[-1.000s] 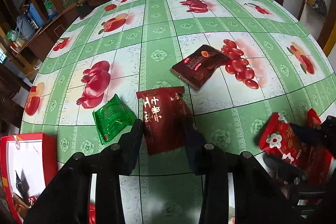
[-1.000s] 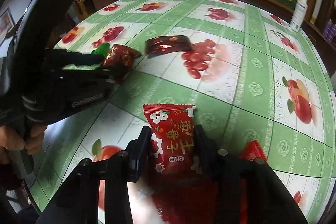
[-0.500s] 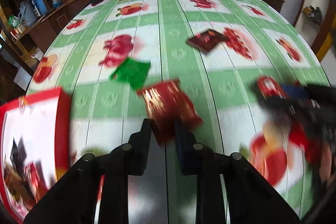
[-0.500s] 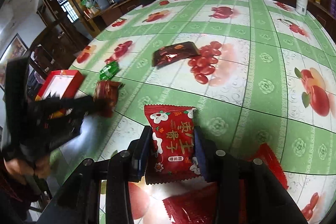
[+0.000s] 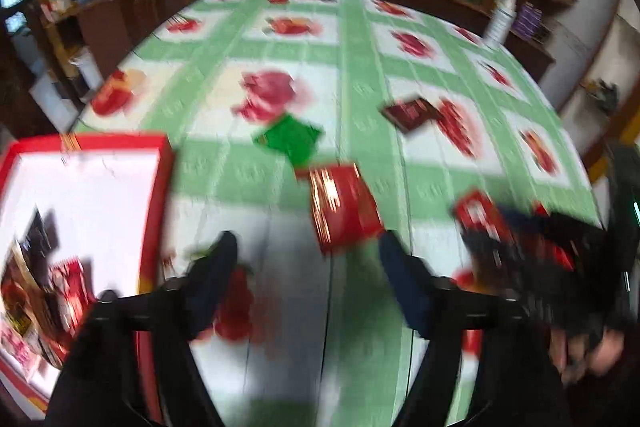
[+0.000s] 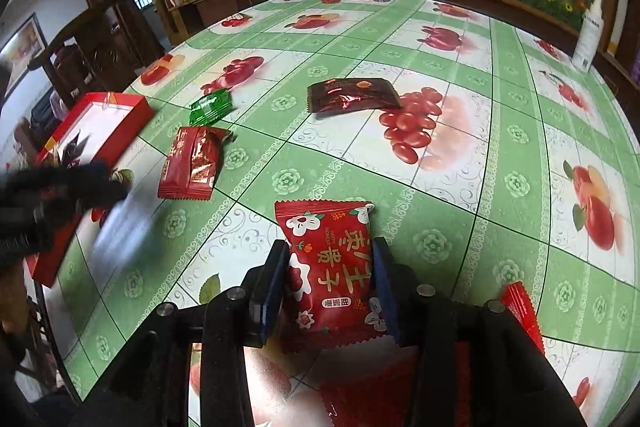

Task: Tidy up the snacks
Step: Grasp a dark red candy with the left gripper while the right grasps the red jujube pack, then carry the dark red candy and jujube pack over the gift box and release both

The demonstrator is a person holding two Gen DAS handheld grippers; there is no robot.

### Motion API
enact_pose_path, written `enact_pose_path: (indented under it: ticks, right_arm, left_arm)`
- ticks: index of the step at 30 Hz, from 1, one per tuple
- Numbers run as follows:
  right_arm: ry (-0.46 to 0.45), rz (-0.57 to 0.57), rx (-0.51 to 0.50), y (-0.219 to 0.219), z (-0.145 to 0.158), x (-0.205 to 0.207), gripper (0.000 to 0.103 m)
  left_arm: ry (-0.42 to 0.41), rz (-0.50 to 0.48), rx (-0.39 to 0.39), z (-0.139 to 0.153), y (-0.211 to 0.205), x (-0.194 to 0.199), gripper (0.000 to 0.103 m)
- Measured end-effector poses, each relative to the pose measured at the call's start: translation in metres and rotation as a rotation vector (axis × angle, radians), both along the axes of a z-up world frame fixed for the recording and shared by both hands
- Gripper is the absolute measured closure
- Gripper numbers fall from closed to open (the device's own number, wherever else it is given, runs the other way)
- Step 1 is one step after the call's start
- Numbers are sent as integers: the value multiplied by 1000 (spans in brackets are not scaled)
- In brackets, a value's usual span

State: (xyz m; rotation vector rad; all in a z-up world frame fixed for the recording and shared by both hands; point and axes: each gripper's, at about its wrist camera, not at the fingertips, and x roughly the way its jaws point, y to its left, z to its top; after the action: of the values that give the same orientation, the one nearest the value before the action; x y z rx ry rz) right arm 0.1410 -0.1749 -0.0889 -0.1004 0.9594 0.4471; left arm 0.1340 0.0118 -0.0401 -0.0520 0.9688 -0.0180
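Nearest the right wrist camera, the right gripper (image 6: 330, 281) had a red flower-printed snack packet (image 6: 330, 267) between its fingers, pads at the packet's two long sides and the jaws easing apart; whether they still pressed it could not be told. The packet carried large yellow Chinese characters and the small words "HAPPY MOMENT". It looked light, soft and crinkly, its glossy film likely slippery, so a hold across the puffed middle seemed safer than the thin crimped ends. To the left, the left gripper (image 5: 306, 261) was opening, its fingers wide and empty, with a dark red packet (image 6: 190, 163) lying loose on the green fruit-print tablecloth (image 6: 460, 131) just beyond them; its gold lettering was too blurred to read. A red box (image 6: 106, 129) with snacks inside sat at the left edge. Farther off lay a green packet (image 6: 211, 105) and a brown packet (image 6: 352, 95), labels unreadable.
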Motion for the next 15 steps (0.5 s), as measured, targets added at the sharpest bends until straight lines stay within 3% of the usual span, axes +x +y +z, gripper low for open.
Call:
enact_pose_path:
  ticks: [3,6,9,11,13,14,15]
  right_arm:
    - [4,3,12,-3,0,1,58]
    - [3,5,6,-2,0,1,57]
    - [5,6,5,-2,0,2,57]
    - [5,6,5,-1,0,1,57]
    - [4,7,6,-1,0,1,57]
    - [5,7,8,-2,0,2,57]
    - [4,7,9,-2,0,1,57]
  left_arm:
    - [9,6,-29,-2,-9,18,27]
    - [92,69,6,-20,-16,38,25]
    - [107,109,0,-37,-13,46,25]
    - [73,118,24,-43,-12,46,32]
    - [42,93,58,-43,-16,46,61]
    - [41,75,51,-42,-17,45,62]
    - [44,72,45,-42,-16,45,71]
